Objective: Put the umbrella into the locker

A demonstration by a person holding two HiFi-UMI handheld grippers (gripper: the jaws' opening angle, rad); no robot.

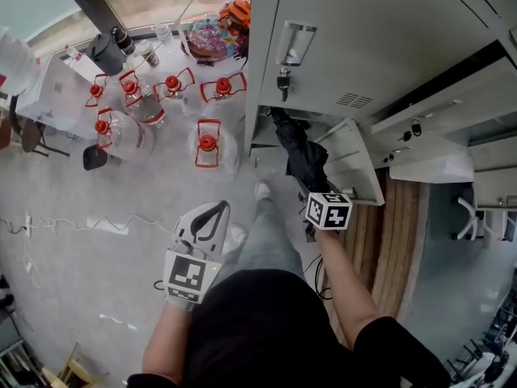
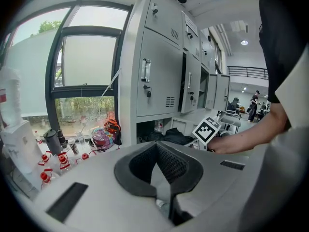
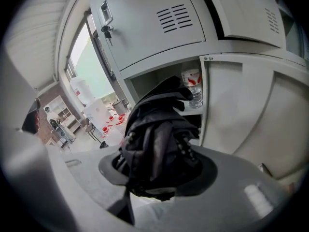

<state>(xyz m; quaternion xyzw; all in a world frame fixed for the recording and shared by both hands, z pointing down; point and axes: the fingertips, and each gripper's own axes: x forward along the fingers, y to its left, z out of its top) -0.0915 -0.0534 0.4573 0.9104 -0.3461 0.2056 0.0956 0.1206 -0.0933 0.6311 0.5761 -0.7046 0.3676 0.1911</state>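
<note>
A folded black umbrella (image 1: 296,145) is clamped in my right gripper (image 1: 312,183), which is shut on its lower part. The umbrella's far end reaches into the open bottom locker compartment (image 1: 265,132). In the right gripper view the umbrella (image 3: 157,129) fills the space between the jaws and hides the fingertips. The open compartment (image 3: 150,83) lies just beyond it, with a water bottle (image 3: 193,90) inside. The compartment's door (image 1: 356,165) stands swung open to the right. My left gripper (image 1: 216,210) hangs over the floor to the left, shut with nothing in it (image 2: 157,148).
Several clear water jugs with red handles (image 1: 208,144) stand on the floor left of the lockers. A colourful bag (image 1: 212,37) sits by the window. Keys hang from the closed upper door (image 1: 283,82). The person's leg and shoe (image 1: 262,191) are in front of the locker.
</note>
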